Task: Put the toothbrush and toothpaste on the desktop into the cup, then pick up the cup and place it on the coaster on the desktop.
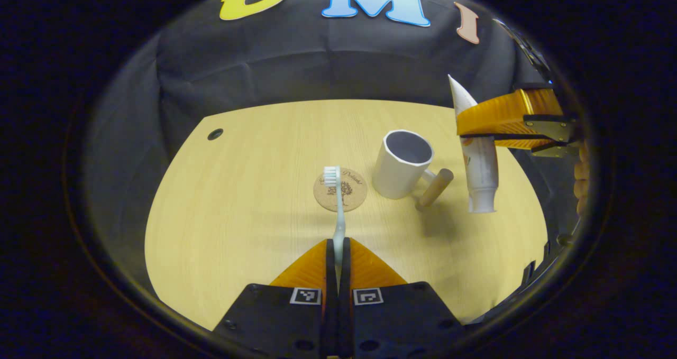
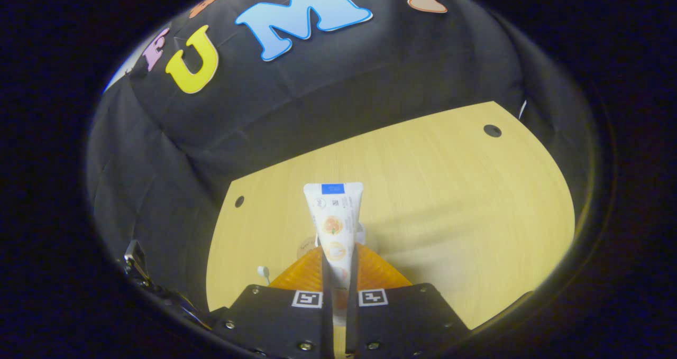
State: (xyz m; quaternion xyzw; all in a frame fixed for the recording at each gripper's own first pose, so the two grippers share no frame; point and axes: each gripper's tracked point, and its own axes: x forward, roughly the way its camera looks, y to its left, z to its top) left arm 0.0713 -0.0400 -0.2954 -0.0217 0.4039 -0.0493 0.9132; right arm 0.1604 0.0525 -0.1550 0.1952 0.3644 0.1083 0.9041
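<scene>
On wooden desktop (image 1: 254,200): coaster (image 1: 346,192), cup (image 1: 401,164) beside it; black cloth wall (image 1: 296,73) behind.

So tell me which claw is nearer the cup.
Right. The right claw holds the toothpaste just beside the cup; the left claw, gripping the toothbrush, sits farther back.

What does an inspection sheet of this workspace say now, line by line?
Surface: wooden desktop, small holes near its corners.
Job's things: toothbrush in the left gripper, bristles forward; toothpaste in the right gripper, cap down in the left gripper view; cup upright, beside the coaster, apart from it.
Clutter: nothing seen.
Grippers: both shut on their things, above the desktop.
Cables: nothing seen.
Surroundings: black cloth wall.
</scene>
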